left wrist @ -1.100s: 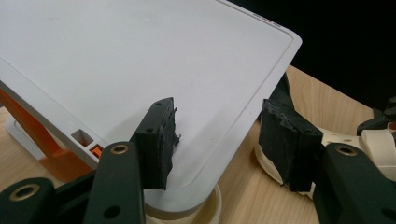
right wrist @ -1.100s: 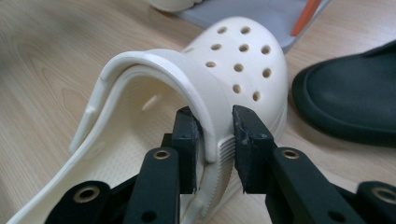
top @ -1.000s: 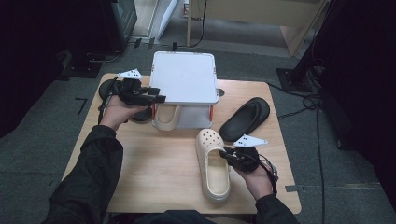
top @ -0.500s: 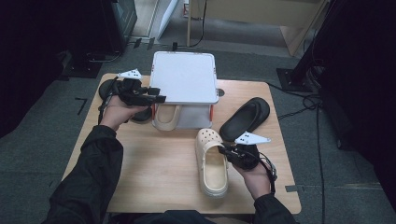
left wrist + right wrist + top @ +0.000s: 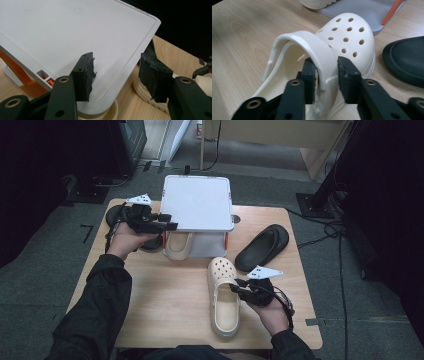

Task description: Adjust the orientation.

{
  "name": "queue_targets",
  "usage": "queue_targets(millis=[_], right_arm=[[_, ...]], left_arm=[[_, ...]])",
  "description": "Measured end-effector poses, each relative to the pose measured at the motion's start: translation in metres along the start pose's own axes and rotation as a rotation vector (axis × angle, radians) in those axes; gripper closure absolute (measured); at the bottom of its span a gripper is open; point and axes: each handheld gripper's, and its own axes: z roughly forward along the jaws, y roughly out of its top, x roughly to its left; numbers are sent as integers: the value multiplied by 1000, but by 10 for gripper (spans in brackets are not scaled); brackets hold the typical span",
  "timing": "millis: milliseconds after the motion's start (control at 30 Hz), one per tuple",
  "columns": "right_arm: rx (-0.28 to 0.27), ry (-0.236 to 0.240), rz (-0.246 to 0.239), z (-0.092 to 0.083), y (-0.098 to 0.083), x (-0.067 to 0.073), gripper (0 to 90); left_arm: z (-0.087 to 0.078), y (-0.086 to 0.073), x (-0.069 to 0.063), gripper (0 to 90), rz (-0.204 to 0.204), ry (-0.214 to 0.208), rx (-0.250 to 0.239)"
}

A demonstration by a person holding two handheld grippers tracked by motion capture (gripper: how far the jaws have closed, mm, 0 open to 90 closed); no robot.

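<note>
A cream clog (image 5: 223, 300) lies on the wooden table (image 5: 165, 320), toe toward the white rack (image 5: 197, 202). My right gripper (image 5: 239, 290) is at the clog's right side. In the right gripper view its jaws (image 5: 325, 65) straddle the heel strap (image 5: 312, 42); they have just been opening, and a gap shows beside the right pad. My left gripper (image 5: 167, 222) is at the rack's front left corner. In the left gripper view that corner of the white top (image 5: 75, 30) lies between its open jaws (image 5: 116, 67). A second cream clog (image 5: 177, 245) sits under the rack.
A black slipper (image 5: 262, 246) lies to the right of the rack, close to the clog's toe (image 5: 407, 60). Another dark shoe (image 5: 114, 212) sits behind the left hand at the table's far left. Orange struts (image 5: 15, 65) hold up the rack's top.
The cream clog and the right hand have shifted slightly to the left on the table. The left hand and the rack have not moved.
</note>
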Motion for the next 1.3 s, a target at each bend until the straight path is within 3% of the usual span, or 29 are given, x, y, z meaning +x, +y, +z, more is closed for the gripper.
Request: queue_targets(millis=[67, 233, 367, 600, 733, 1000, 1300], right_arm=[[4, 4, 11, 6, 0, -1, 554], [-16, -28, 4, 16, 3, 2, 502], [-19, -86, -50, 25, 5, 8, 491], [-39, -127, -126, 22, 7, 15, 684], [-63, -134, -129, 19, 11, 16, 733], [-100, -116, -105, 15, 20, 14, 769], [-146, -115, -124, 20, 42, 8, 769]], left_arm=[[0, 0, 0, 459, -1, -2, -1], [1, 0, 0, 459, 3, 0, 1], [1, 0, 0, 459, 3, 0, 1], [1, 0, 0, 459, 2, -3, -1], [1, 0, 0, 458, -2, -5, -2], [1, 0, 0, 458, -7, -7, -3], [1, 0, -1, 458, -1, 5, 3]])
